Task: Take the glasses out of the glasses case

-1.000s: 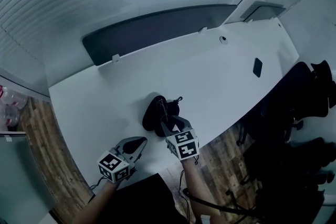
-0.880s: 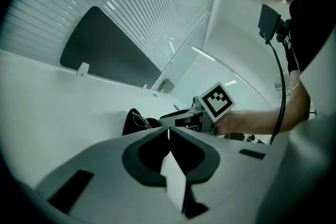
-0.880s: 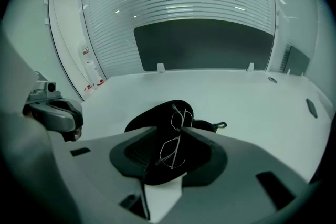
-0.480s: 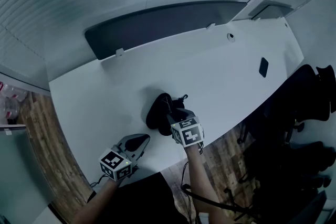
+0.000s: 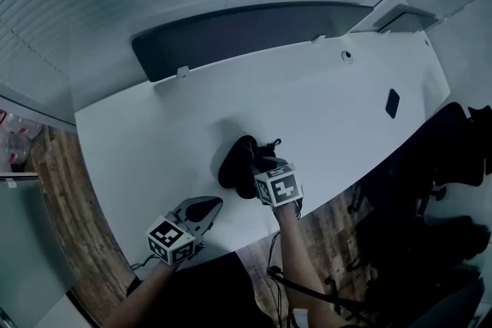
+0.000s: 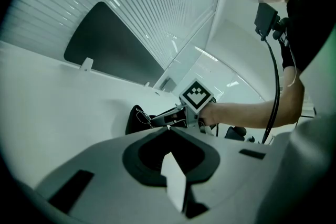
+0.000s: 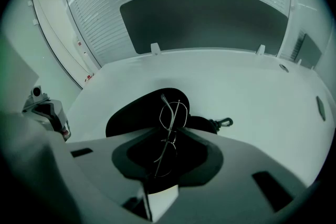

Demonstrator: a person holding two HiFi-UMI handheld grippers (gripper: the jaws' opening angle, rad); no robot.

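The black glasses case (image 5: 233,156) lies open on the white table (image 5: 154,134), near its front edge. In the right gripper view thin wire-framed glasses (image 7: 171,111) stand up out of the case (image 7: 128,115) and run between my right gripper's (image 7: 167,135) jaws. Those jaws have just been closing and now pinch the frame. That gripper (image 5: 257,167) points steeply down into the case. My left gripper (image 5: 214,205) rests at the table's front edge, left of the case, with its jaws (image 6: 168,128) shut and nothing in them. Its view shows the case (image 6: 135,119) ahead.
A clip (image 7: 224,123) on a cord hangs from the case's right side. A small dark object (image 5: 393,102) lies at the table's right end and a round hole (image 5: 347,55) at its back. A dark panel (image 5: 246,34) runs behind; office chairs (image 5: 453,157) stand right.
My right gripper has sunk lower over the case and tipped more steeply down. Its jaws have drawn in around the glasses. The left gripper has stayed put.
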